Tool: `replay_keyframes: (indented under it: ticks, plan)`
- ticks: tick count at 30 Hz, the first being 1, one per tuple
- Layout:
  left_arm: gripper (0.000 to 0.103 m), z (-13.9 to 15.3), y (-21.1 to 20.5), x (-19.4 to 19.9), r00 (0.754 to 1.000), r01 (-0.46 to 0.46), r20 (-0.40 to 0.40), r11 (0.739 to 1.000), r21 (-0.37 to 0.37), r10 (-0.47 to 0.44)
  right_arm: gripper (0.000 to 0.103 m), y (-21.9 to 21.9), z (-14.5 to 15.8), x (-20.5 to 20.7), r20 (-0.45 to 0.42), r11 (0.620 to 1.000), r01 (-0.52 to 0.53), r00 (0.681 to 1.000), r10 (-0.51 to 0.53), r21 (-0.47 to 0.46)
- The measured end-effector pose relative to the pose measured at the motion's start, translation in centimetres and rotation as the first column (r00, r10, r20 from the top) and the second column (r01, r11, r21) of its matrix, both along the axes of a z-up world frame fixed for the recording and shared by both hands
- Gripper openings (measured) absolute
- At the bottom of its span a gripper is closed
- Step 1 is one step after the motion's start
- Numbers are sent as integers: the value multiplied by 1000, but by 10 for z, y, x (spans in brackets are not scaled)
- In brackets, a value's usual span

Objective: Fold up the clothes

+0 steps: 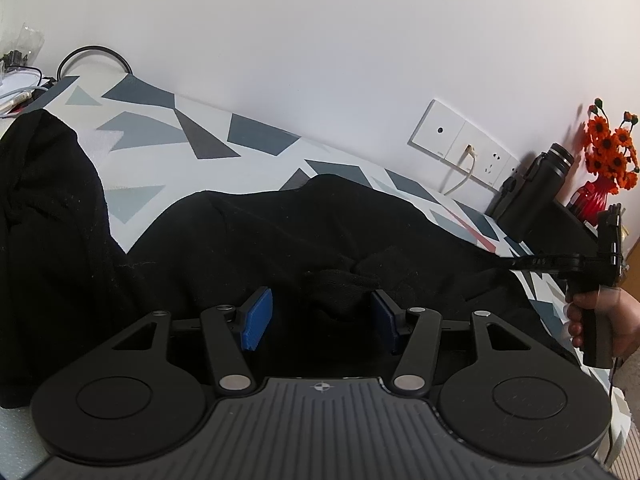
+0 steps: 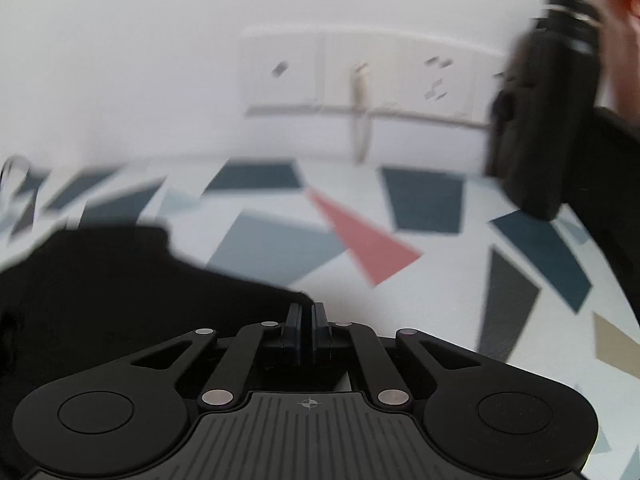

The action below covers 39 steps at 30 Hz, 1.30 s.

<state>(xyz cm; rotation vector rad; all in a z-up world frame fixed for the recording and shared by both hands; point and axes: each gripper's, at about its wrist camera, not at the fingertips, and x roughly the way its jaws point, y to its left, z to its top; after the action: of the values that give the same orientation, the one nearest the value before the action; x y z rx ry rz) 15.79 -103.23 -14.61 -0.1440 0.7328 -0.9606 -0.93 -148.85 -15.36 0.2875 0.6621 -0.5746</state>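
Spreading across the geometric-patterned sheet [image 1: 168, 120], a black knitted garment [image 1: 248, 240] lies rumpled, with one part heaped at the sheet's left edge and the main body stretched toward the wall sockets [image 1: 464, 140]. The left gripper [image 1: 320, 320] hovers low over the garment with its blue pads [image 1: 258, 316] set wide apart; a bunched fold of black fabric sits between them, touching neither pad as far as can be seen. The right gripper [image 2: 307, 320] has its fingers pressed together, and a corner of the garment reaches right up to their tips; whether cloth is pinched between them cannot be told, since the view is blurred. In the left wrist view a hand [image 1: 600, 320] grips the right gripper's handle beside the garment's right edge. Past the sockets, a black flask [image 1: 536, 192] leans near orange artificial flowers [image 1: 608, 148] in a red vase [image 1: 592, 196].
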Motion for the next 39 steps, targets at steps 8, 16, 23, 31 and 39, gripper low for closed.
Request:
replay_keyframes:
  ticks: [8,16,23,31,39]
  plan:
    - [56,0,0,0,1000,-4,-1,1000,-1,4,24,-19,10,-34,174,989,108,977,-124,102]
    - [56,0,-1,-2,1000,-4,3,1000,3,4,40,10,-6,-42,58,992,-30,998,23,125]
    - [56,0,-1,-4,1000,-8,9,1000,8,8,4,16,-10,-42,48,998,-36,998,33,57]
    - [56,-1,-1,-4,1000,-9,11,1000,11,9,4,7,-10,-50,54,999,25,998,-28,45]
    - [57,-1,-2,-5,1000,-11,18,1000,17,11,37,23,0,-60,60,1000,-12,998,12,4]
